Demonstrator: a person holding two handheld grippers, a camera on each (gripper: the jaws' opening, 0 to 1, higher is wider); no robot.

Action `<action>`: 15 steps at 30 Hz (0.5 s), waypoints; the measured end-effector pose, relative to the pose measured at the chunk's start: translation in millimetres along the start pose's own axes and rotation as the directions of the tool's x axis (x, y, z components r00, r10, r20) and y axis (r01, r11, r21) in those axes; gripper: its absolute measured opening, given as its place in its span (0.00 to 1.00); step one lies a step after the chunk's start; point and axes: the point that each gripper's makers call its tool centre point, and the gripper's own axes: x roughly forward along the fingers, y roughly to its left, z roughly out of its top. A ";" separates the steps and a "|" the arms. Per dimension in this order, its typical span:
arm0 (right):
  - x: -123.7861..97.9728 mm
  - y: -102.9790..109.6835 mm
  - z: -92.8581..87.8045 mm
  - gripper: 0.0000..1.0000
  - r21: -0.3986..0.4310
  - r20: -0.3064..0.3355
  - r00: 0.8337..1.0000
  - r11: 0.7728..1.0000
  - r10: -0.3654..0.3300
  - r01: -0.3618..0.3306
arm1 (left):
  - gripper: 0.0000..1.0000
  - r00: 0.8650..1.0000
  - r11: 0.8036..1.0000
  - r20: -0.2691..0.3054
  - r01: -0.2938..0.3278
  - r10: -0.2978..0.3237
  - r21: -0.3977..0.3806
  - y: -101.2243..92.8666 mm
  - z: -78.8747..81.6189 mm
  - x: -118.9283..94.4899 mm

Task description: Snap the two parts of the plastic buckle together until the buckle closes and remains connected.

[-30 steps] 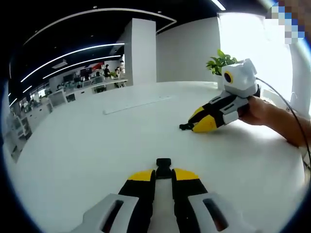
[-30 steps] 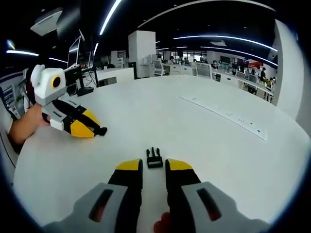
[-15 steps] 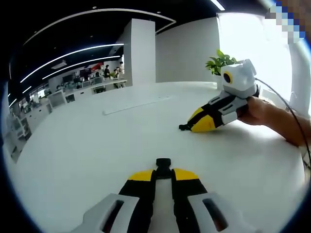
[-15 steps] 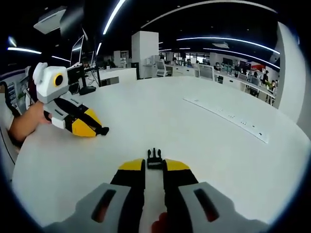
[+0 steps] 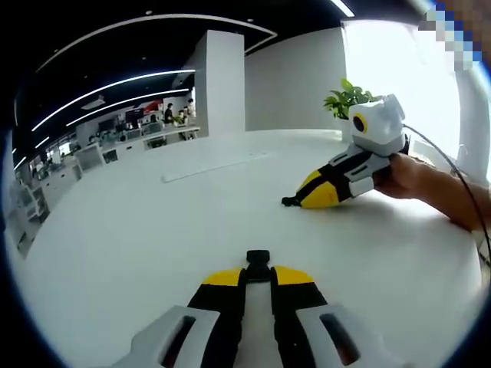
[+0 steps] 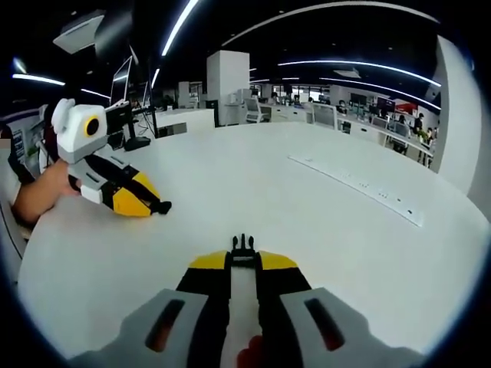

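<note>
My left gripper [image 5: 258, 274] is shut on a black buckle part [image 5: 258, 261], which sticks out past the yellow fingertips just above the white table [image 5: 153, 230]. In the right gripper view the left gripper [image 6: 157, 207] comes in from the left, held in a hand, a small black piece at its tip. My right gripper [image 6: 243, 261] is shut on the pronged black buckle part [image 6: 243, 247], prongs pointing away from me. In the left gripper view the right gripper [image 5: 295, 202] lies low over the table at the right, a black piece [image 5: 288, 202] at its tip. The two parts are well apart.
A long flat white strip lies on the table [image 5: 215, 163] [image 6: 353, 182]. A potted plant [image 5: 347, 98] stands at the table's far edge. A person's hand [image 5: 418, 180] and a cable [image 5: 453, 172] are at the right. Office desks and a white pillar [image 5: 224, 80] stand behind.
My right gripper's jaws have narrowed from open to shut on the pronged part that lay between them. My left gripper has stayed shut on its part.
</note>
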 end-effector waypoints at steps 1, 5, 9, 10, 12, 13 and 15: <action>0.0 -0.1 0.0 0.13 -0.001 0.001 1.000 1.000 -0.001 0.001 | 0.13 1.000 1.000 0.000 0.000 0.000 0.000 0.0 0.0 0.0; 0.1 -0.6 0.1 0.13 0.000 0.004 1.000 1.000 -0.005 0.005 | 0.13 1.000 1.000 0.001 0.000 0.000 -0.002 -0.1 -0.1 -0.1; 0.0 0.1 0.2 0.13 -0.002 0.004 1.000 1.000 -0.005 0.005 | 0.13 1.000 1.000 0.001 0.000 0.000 -0.001 -0.2 -0.3 -0.3; -0.1 0.2 0.3 0.13 0.000 0.004 1.000 1.000 -0.006 0.006 | 0.13 1.000 1.000 0.001 0.000 0.000 -0.001 -0.2 -0.3 -0.3; -0.3 2.5 0.7 0.13 0.012 0.007 1.000 1.000 0.003 -0.003 | 0.12 1.000 1.000 0.003 0.000 0.000 -0.002 -0.1 -0.2 -0.1; -0.4 4.1 2.0 0.13 0.017 0.016 1.000 1.000 0.009 -0.009 | 0.12 1.000 1.000 0.006 0.002 -0.002 -0.001 -0.3 -0.1 0.1; -0.8 4.7 3.2 0.13 0.021 0.021 1.000 1.000 0.009 -0.010 | 0.12 1.000 1.000 0.007 0.001 -0.001 -0.002 -0.6 0.0 0.1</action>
